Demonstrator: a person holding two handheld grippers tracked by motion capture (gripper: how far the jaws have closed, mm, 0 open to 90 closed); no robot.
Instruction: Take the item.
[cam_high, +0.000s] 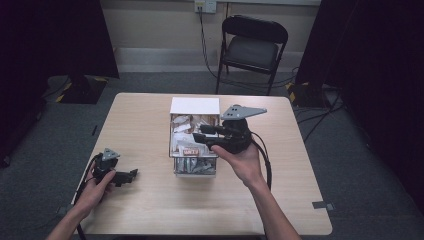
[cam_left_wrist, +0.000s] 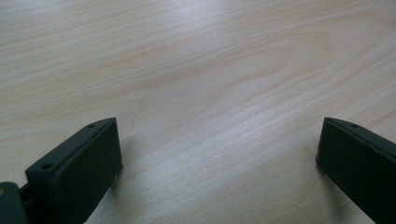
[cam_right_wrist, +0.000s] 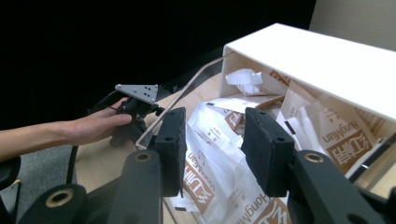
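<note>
A clear box (cam_high: 174, 150) with a white top (cam_high: 195, 106) stands mid-table, packed with white and brown sachets (cam_high: 189, 150). My right gripper (cam_high: 197, 136) hovers over the box from its right side, pointing left. In the right gripper view its jaws (cam_right_wrist: 212, 149) stand apart just above the sachets (cam_right_wrist: 210, 186), with nothing pinched between them, and the white top (cam_right_wrist: 327, 60) sits at the upper right. My left gripper (cam_high: 134, 173) rests on the table near the front left. Its jaws (cam_left_wrist: 219, 154) are spread wide over bare wood.
The wooden table (cam_high: 145, 115) has free surface left and right of the box. A black chair (cam_high: 252, 47) stands beyond the far edge, with cables (cam_high: 310, 117) on the floor. The other hand (cam_right_wrist: 93, 123) and its grey plate (cam_right_wrist: 137, 91) lie beyond the box.
</note>
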